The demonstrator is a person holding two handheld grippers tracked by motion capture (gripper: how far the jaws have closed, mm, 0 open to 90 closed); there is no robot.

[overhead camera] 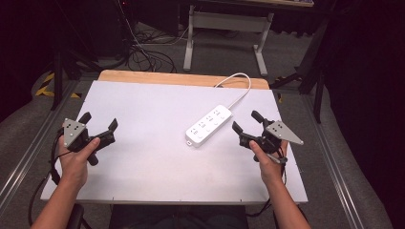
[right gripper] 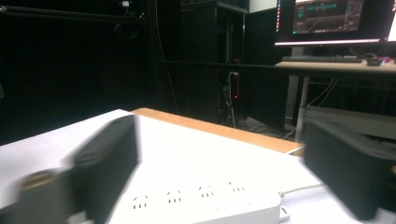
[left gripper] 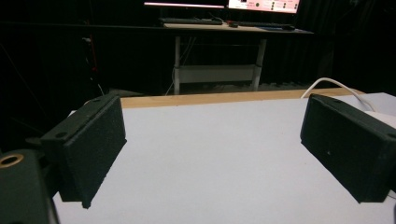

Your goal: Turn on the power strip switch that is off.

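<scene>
From above, a white power strip (overhead camera: 208, 125) lies slanted right of centre on the white tabletop (overhead camera: 143, 162), its cord (overhead camera: 239, 86) looping to the far edge. The left tongs (overhead camera: 99, 125) hang spread at the left side, the right tongs (overhead camera: 247, 122) spread just right of the strip, pinching nothing.

Along the left tongs (left gripper: 212, 140), bare tabletop (left gripper: 210, 177) sits between wide jaws.

Along the right tongs (right gripper: 219, 172), blurred wide jaws frame the power strip (right gripper: 196, 200) close below.
</scene>
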